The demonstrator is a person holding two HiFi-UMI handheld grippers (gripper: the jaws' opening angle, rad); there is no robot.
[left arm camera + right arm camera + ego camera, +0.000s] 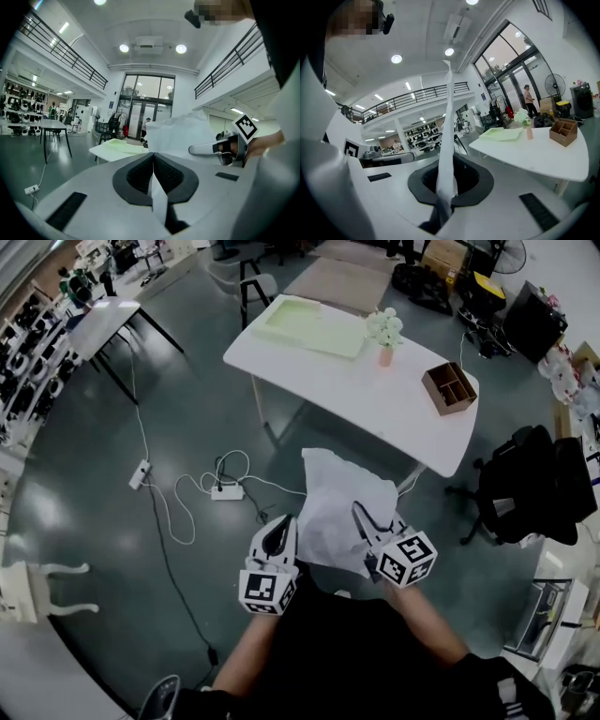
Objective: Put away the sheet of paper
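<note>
Two grippers pinch one sheet of paper [339, 495], held above the floor: your left gripper [279, 532] is clamped on its 8 o'clock edge, your right gripper [361, 514] clamped further right (both jaw pairs tight on paper). From the sheet, the white table [375, 404] stands at 12 o'clock, apart

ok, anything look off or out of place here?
The sheet of paper is wrinkled and bowed rather than flat. The left hand-held gripper and the right hand-held gripper pinch it in the air, short of the white table. A corded power strip lies loose on the floor nearby.
</note>
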